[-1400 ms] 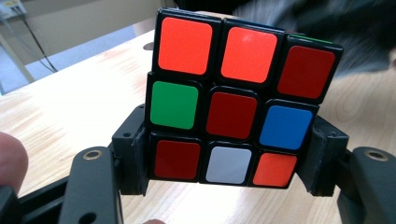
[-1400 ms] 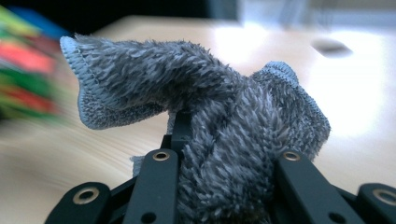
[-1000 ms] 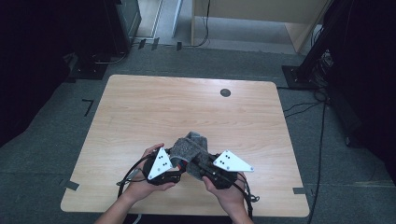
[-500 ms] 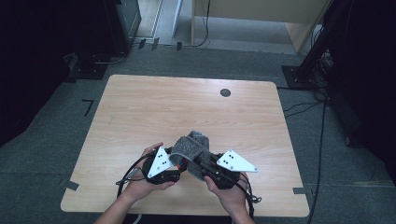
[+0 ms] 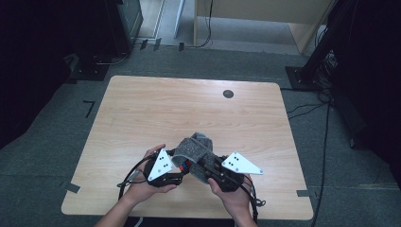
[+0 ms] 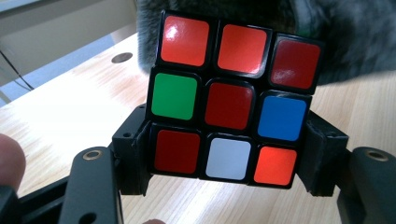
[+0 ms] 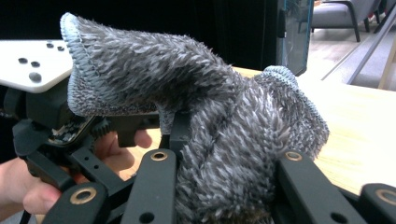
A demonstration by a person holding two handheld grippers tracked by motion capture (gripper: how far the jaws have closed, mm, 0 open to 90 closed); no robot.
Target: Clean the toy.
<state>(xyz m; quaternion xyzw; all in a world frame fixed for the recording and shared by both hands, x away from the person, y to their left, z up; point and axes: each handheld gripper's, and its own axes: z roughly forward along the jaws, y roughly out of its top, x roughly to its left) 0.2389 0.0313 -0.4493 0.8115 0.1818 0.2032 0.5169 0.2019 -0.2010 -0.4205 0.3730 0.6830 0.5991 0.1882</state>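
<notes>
cube [image 6: 233,100] clamped in left tool [image 6: 229,158]; grey cloth [image 7: 224,135] in right tool [image 7: 224,186].

The high view looks forward and down on the whole wooden surface [image 5: 189,113] from above the person's side. The left gripper view sits very close behind a colour cube [image 6: 231,95]. The right gripper view sits close behind a grey sock [image 7: 224,140], probably the blurred grey behind the cube.
</notes>
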